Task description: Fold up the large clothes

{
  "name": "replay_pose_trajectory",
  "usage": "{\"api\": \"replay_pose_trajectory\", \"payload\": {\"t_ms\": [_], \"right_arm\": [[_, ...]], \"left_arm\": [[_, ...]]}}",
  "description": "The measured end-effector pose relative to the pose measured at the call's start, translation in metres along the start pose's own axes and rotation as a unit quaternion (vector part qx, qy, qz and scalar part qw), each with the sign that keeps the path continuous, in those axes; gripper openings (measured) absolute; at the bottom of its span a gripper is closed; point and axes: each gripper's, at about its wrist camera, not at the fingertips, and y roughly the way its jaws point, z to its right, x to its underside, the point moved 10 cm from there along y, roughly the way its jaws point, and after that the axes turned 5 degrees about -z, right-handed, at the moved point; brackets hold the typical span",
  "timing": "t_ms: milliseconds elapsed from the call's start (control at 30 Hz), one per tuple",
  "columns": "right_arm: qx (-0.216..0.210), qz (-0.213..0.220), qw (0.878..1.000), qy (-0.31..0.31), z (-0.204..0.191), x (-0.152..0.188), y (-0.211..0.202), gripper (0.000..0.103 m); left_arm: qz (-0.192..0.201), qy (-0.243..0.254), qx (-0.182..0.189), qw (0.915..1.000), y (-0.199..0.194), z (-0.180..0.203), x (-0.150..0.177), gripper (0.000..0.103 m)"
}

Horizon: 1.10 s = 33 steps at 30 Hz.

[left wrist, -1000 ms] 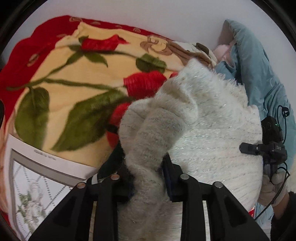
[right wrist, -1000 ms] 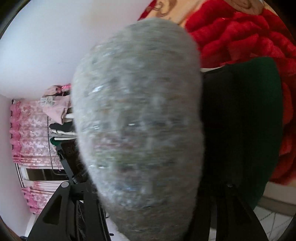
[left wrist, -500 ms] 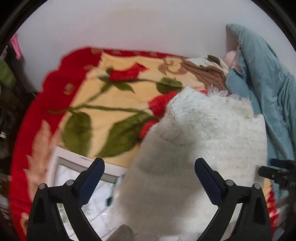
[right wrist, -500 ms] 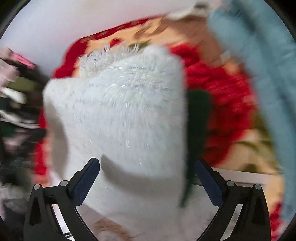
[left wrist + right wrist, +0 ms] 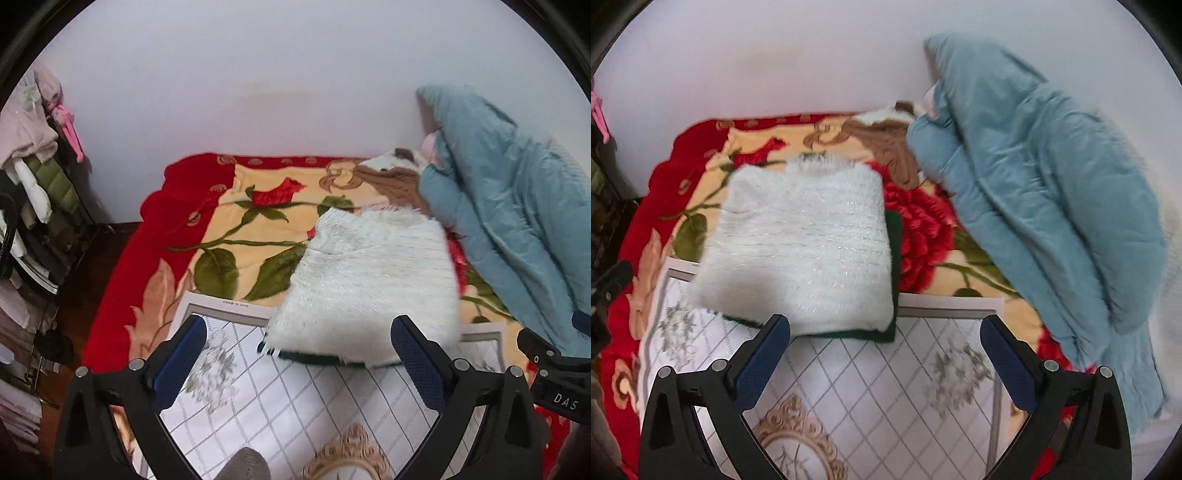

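Green garment (image 5: 894, 236) mostly hidden (perhaps folded)

A folded sweater (image 5: 801, 243) lies on top of another folded garment (image 5: 894, 236), whose edges show along its right and near sides. Both rest partly on a printed sheet (image 5: 879, 391) at the near end of the bed and partly on the blanket (image 5: 931, 236) behind it. To the right, a quilt (image 5: 1052, 192) is heaped against the wall (image 5: 775, 55). At far left, beside the bed, stands a clothes rack (image 5: 33, 155).
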Motion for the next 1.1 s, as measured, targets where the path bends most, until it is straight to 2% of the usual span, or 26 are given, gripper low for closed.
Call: {"api": "replay_pose_trajectory", "payload": {"t_ms": [300, 433, 600, 767, 933, 1100], "right_arm": [[0.007, 0.065, 0.997, 0.043, 0.021, 0.071, -0.189, 0.103], [0.003, 0.089, 0.994, 0.057, 0.034, 0.104, -0.273, 0.103], [0.003, 0.123, 0.991, 0.046, 0.048, 0.134, -0.354, 0.103], [-0.006, 0.144, 0.989, 0.037, 0.062, 0.162, -0.415, 0.103], [-0.024, 0.153, 0.987, 0.036, 0.073, 0.181, -0.456, 0.103], [-0.029, 0.148, 0.988, 0.029, 0.081, 0.198, -0.482, 0.103]], "left_arm": [[0.034, 0.007, 0.014, 0.9993, -0.158, -0.008, 0.035, 0.102], [0.044, 0.009, 0.010, 0.9990, -0.214, -0.009, 0.051, 0.102], [0.057, -0.003, 0.014, 0.9983, -0.276, -0.007, 0.063, 0.102], [0.063, -0.005, 0.007, 0.9980, -0.320, -0.005, 0.075, 0.102], [0.056, -0.005, -0.012, 0.9983, -0.353, -0.002, 0.087, 0.102], [0.042, -0.005, -0.012, 0.9990, -0.369, 0.002, 0.099, 0.102]]}}
